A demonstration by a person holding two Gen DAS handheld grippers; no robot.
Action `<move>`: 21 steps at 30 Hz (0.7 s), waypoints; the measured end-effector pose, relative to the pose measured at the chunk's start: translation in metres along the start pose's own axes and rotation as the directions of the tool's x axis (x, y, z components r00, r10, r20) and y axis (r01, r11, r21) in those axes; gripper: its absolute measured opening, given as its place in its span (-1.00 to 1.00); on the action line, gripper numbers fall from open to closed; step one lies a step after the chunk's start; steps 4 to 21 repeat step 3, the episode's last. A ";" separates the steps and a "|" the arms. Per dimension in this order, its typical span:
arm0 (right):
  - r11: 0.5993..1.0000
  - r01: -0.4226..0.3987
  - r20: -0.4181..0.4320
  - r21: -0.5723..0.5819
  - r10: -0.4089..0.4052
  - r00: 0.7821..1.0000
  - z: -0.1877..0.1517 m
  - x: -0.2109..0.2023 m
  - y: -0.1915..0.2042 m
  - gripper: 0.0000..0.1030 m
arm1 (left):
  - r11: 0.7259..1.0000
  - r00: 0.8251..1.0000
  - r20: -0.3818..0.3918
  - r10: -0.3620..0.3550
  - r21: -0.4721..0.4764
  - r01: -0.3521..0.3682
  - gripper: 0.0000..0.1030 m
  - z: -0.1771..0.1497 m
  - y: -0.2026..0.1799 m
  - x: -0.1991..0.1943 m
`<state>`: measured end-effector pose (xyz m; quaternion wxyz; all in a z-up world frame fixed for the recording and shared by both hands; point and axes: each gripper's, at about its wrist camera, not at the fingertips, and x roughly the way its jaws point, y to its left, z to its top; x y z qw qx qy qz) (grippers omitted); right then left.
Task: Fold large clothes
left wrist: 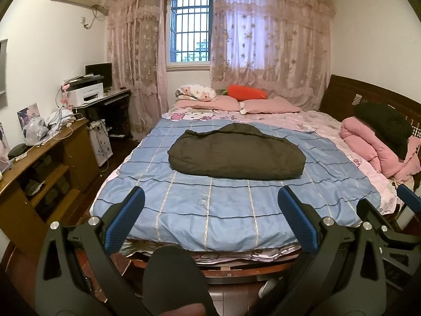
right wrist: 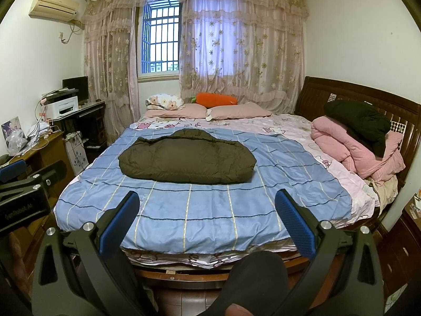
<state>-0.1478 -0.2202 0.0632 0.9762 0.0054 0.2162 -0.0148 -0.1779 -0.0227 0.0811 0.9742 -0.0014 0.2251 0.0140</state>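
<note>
A dark olive padded jacket [left wrist: 236, 154] lies folded into a compact bundle in the middle of the blue checked bedspread [left wrist: 223, 208]; it also shows in the right wrist view [right wrist: 188, 158]. My left gripper [left wrist: 210, 218] is open and empty, held back at the foot of the bed, well short of the jacket. My right gripper [right wrist: 206, 222] is also open and empty, at the same distance from it. The right gripper's tip shows at the right edge of the left wrist view [left wrist: 409, 197], and the left gripper shows at the left edge of the right wrist view [right wrist: 23, 181].
A pink quilt [right wrist: 352, 147] with a black garment [right wrist: 360, 122] on it sits at the bed's right side by the wooden headboard [right wrist: 342, 92]. Pink pillows [right wrist: 236, 110] and an orange carrot plush [right wrist: 215, 99] lie at the far end. A wooden desk [left wrist: 39, 158] stands left. My slippered foot [right wrist: 252, 281] is below.
</note>
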 end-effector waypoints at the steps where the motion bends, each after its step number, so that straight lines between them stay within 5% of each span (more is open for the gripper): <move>1: 1.000 0.000 0.000 0.000 0.000 1.000 0.000 0.000 0.000 0.97 | 1.000 1.000 0.001 0.002 0.001 -0.002 0.96 0.000 -0.001 0.000; 21: 1.000 0.000 -0.001 -0.001 0.000 1.000 0.000 0.000 0.001 0.97 | 1.000 1.000 0.000 0.003 0.000 -0.003 0.96 0.001 0.000 0.000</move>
